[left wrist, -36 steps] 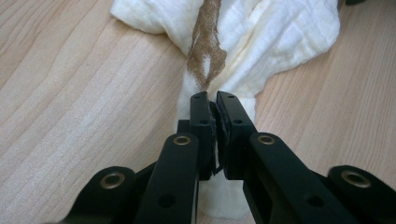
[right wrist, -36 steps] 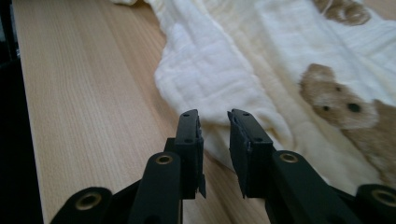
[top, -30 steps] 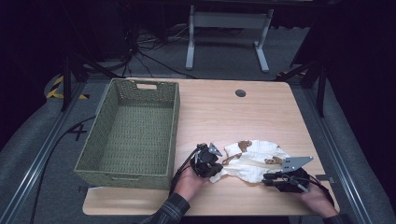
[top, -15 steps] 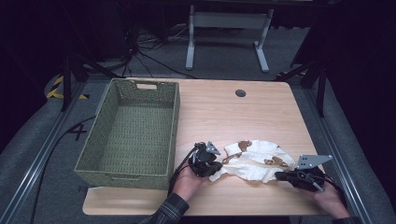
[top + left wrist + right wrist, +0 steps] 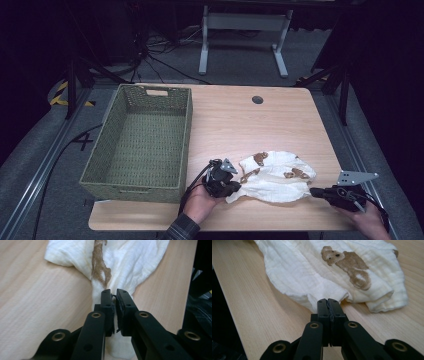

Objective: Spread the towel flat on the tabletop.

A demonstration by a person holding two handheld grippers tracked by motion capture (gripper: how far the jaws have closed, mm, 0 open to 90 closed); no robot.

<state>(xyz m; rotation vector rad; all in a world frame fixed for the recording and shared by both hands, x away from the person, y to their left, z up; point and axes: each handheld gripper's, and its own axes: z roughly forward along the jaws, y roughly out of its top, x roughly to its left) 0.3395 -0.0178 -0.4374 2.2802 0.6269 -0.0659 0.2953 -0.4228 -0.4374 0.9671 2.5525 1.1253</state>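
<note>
The left gripper [image 5: 113,293] is pinching the near-left corner of the white cloth [image 5: 275,176], jaws nearly closed on the fabric. The right gripper [image 5: 328,301] is resting with jaws together at the cloth's right edge; whether it is gripping fabric is hard to make out. The cloth is lying near the tabletop's [image 5: 235,120] near edge, with open wood stretching beyond it and the basket [image 5: 140,145] sitting left.
</note>
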